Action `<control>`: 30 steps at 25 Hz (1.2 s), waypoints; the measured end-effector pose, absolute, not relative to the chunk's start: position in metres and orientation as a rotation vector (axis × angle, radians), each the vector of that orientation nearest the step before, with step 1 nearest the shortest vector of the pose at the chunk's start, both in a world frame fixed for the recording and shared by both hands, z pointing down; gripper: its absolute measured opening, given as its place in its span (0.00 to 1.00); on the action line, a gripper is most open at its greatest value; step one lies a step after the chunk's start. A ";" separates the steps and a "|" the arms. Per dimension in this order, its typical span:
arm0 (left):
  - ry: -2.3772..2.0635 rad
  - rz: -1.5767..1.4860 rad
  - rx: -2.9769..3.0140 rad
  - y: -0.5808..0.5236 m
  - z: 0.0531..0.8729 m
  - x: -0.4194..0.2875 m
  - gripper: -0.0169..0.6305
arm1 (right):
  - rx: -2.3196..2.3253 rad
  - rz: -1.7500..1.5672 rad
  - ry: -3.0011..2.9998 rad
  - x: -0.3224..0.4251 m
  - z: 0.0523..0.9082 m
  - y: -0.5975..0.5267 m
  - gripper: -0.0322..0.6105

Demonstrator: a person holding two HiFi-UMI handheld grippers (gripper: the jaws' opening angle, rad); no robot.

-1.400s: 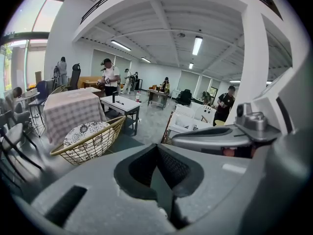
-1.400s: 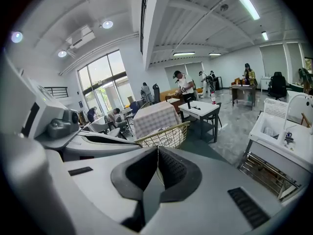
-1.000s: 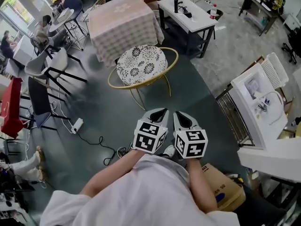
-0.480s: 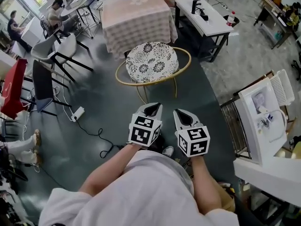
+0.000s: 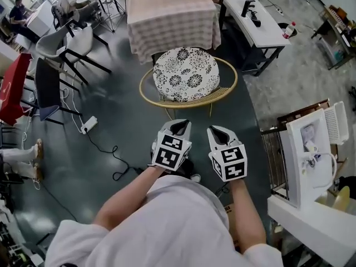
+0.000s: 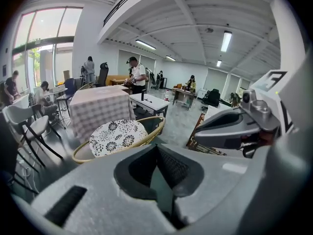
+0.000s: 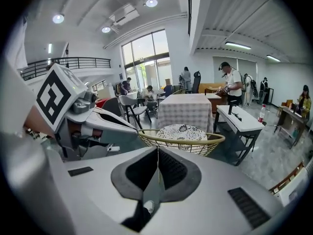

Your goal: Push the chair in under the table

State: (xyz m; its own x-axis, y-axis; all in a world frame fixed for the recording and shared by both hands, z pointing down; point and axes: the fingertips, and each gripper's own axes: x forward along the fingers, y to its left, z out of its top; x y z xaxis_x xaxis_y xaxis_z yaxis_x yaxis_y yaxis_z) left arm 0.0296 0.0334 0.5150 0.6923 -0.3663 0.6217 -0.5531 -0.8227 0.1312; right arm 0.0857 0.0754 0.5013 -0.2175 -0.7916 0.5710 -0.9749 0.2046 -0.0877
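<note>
Left gripper (image 5: 179, 127), closed, faces round wire-rimmed chair (image 5: 188, 74).

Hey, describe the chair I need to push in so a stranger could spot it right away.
Find the table with the checked cloth. The chair stands on its near side. Unlike the white chairs to the left, it has a round golden wicker rim and a black-and-white floral cushion.

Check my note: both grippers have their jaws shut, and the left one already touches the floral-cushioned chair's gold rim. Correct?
No: the left gripper is short of the chair, with bare floor between them in the head view. Its jaws and the right gripper's are shut, as noted.
</note>
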 end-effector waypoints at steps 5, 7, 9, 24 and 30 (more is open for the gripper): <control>-0.670 1.012 2.667 0.013 0.530 0.031 0.04 | 1.531 0.511 -2.031 0.095 0.512 0.048 0.06; -0.657 1.072 2.701 0.004 0.536 0.029 0.04 | 1.471 0.484 -2.001 0.097 0.518 0.038 0.06; -0.650 1.101 2.738 -0.007 0.538 0.028 0.04 | 1.402 0.431 -1.967 0.100 0.523 0.029 0.06; -0.347 1.409 2.857 -0.023 0.579 0.023 0.16 | 0.918 0.093 -1.767 0.113 0.570 0.000 0.10; -0.314 1.516 2.884 -0.034 0.585 0.028 0.21 | 0.773 -0.038 -1.742 0.114 0.581 -0.013 0.18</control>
State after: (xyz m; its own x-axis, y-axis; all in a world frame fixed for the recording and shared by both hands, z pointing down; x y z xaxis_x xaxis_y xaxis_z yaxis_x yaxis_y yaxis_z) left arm 0.0283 -0.0338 0.5851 0.5546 -0.2286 0.8001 -0.1075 -0.9731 -0.2036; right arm 0.1139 -0.0126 0.5806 -0.1107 -0.5114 0.8522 -0.4736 0.7810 0.4071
